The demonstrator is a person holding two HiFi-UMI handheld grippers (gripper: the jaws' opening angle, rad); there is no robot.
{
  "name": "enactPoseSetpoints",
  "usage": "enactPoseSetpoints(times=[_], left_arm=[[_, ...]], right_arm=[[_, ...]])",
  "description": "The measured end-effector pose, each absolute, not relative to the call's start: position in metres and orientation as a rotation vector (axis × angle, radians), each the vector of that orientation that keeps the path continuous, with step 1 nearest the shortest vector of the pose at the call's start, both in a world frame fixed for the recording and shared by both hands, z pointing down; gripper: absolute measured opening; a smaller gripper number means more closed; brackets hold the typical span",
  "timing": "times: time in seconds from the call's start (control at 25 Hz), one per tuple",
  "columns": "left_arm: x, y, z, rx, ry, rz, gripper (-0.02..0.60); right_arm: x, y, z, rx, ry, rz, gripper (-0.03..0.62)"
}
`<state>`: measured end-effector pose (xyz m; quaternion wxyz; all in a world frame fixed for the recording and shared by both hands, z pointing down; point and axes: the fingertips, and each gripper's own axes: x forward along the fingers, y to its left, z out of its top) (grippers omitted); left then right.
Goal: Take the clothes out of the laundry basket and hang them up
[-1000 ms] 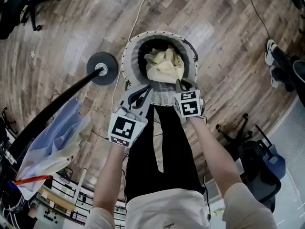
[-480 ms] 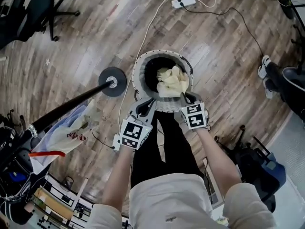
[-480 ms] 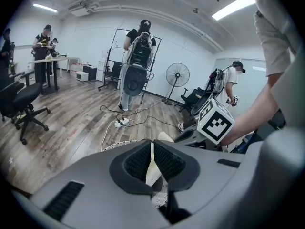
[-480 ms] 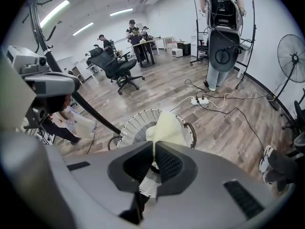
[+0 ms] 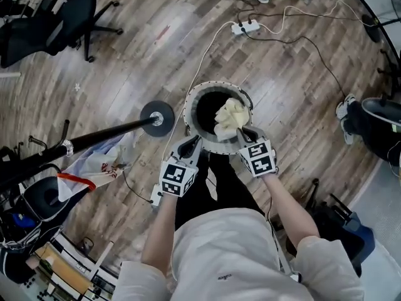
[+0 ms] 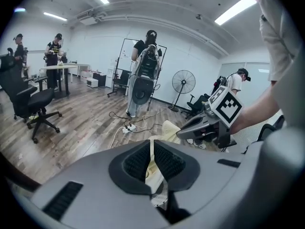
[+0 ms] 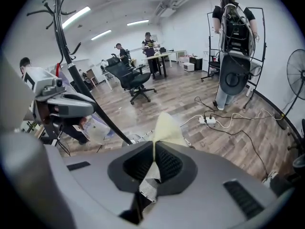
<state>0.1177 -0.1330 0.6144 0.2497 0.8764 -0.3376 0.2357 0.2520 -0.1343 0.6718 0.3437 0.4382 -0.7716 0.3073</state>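
A pale yellow garment (image 5: 230, 114) hangs bunched over the round white laundry basket (image 5: 194, 99), above its dark inside. My left gripper (image 5: 193, 140) is at the basket's near rim, shut on an edge of the yellow cloth (image 6: 152, 162). My right gripper (image 5: 242, 130) is just right of it, also shut on the cloth (image 7: 153, 152), which rises past its jaws in a yellow peak (image 7: 165, 128). Each gripper view shows the other gripper, the right one (image 6: 206, 124) and the left one (image 7: 61, 104). The black coat stand (image 5: 94, 140) leans off to the left.
The stand's round base (image 5: 157, 118) sits left of the basket. A light blue and white garment (image 5: 94, 169) on a red hanger (image 5: 76, 179) hangs from it. A power strip (image 5: 245, 26) with cables lies beyond. Office chairs (image 5: 53, 30) stand far left; a person's shoes (image 5: 343, 110) are at right.
Both grippers have risen with the yellow garment, lifting it higher out of the basket. The head view has pulled back and now shows more floor.
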Motion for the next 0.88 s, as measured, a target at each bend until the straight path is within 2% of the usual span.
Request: enactPoseSetpoints(times=[0.76,0.8,0.88], left_arm=[[0.068,-0.118,0.530,2.562,-0.930,0.498,0.032],[0.064,-0.114,0.527,2.565,-0.929,0.488,0.044],[0.057,-0.106,0.522,2.571,-0.932,0.473,0.111]], right_arm=[[0.167,-0.140,0.490,1.115,-2.271,0.648,0.018],[0.160,-0.140,0.480,1.116,-2.291,0.642,0.018],[0.146,-0.142,0.462,1.113,-2.325,0.629,0.018]])
